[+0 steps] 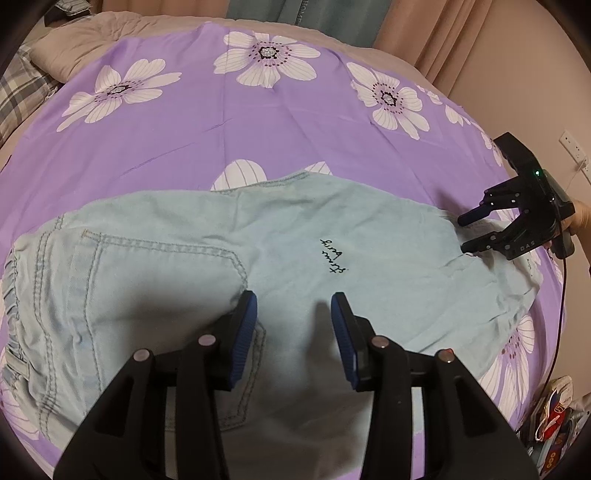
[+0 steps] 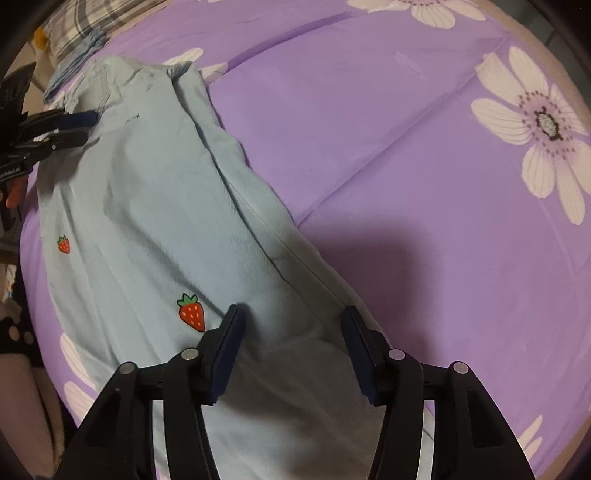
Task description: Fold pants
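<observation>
Light blue denim pants lie flat on the purple bed sheet, with a stitched back pocket at the left and black script embroidery in the middle. My left gripper hovers over the pants near the pocket, open, with nothing pinched between its blue pads. My right gripper stands at the far right end of the cloth, fingers apart. In the right wrist view the pants run away up-left with red strawberry patches. The right gripper is open above the leg's edge, and the left gripper shows at the far end.
The purple sheet with white flowers covers the bed. A plaid pillow lies at the back left and curtains hang behind. A wall socket and floor clutter are on the right. A hand holds the right gripper.
</observation>
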Action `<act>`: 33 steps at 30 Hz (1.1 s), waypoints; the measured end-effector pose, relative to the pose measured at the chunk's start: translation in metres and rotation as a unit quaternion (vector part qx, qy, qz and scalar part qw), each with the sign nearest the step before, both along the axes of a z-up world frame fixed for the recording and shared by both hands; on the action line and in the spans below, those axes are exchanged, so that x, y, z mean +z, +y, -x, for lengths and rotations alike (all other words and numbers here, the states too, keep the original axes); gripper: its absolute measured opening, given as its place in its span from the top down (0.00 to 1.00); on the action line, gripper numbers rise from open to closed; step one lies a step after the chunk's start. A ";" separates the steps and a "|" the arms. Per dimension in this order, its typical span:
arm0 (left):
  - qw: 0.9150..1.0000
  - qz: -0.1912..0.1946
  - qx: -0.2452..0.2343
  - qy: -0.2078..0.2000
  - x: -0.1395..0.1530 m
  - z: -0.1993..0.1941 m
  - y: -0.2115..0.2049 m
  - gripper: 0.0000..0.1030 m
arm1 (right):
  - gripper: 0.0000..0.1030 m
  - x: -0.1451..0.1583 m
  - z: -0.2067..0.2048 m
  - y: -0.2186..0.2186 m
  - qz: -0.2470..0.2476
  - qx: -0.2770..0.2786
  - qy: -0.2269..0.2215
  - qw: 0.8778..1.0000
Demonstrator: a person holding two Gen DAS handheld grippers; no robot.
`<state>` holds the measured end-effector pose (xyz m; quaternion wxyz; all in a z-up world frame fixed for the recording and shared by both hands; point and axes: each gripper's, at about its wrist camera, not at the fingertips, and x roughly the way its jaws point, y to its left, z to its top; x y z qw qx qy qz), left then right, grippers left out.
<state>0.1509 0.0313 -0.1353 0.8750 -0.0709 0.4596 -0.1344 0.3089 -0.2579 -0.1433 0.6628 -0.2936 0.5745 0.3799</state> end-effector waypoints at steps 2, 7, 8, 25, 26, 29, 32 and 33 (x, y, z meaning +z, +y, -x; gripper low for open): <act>1.000 -0.002 -0.002 0.000 0.000 0.000 -0.001 0.58 | 0.56 -0.001 0.003 0.004 0.010 0.011 -0.003 1.000; 1.000 -0.001 -0.003 -0.001 0.000 -0.001 0.000 0.56 | 0.73 0.001 0.014 0.005 0.003 0.004 0.006 1.000; 1.000 -0.002 -0.003 -0.002 -0.001 0.000 0.000 0.56 | 0.75 0.001 0.015 0.002 0.001 0.001 0.008 1.000; 1.000 -0.010 -0.006 -0.001 -0.003 -0.002 -0.005 0.54 | 0.92 0.015 0.042 0.036 0.072 -0.015 -0.165 0.984; 1.000 -0.009 -0.006 0.000 -0.003 -0.003 -0.004 0.54 | 0.90 0.012 0.038 0.032 0.074 -0.020 -0.162 0.984; 1.000 -0.008 -0.007 0.001 0.000 -0.001 -0.003 0.53 | 0.74 0.024 0.025 0.008 0.038 -0.066 -0.141 0.987; 1.000 -0.015 -0.017 -0.008 0.005 0.007 -0.003 0.52 | 0.56 0.049 0.028 -0.021 -0.024 -0.125 -0.140 0.982; 1.000 -0.019 -0.020 -0.009 0.004 0.010 -0.002 0.52 | 0.54 0.056 0.033 -0.036 -0.047 -0.153 -0.144 0.977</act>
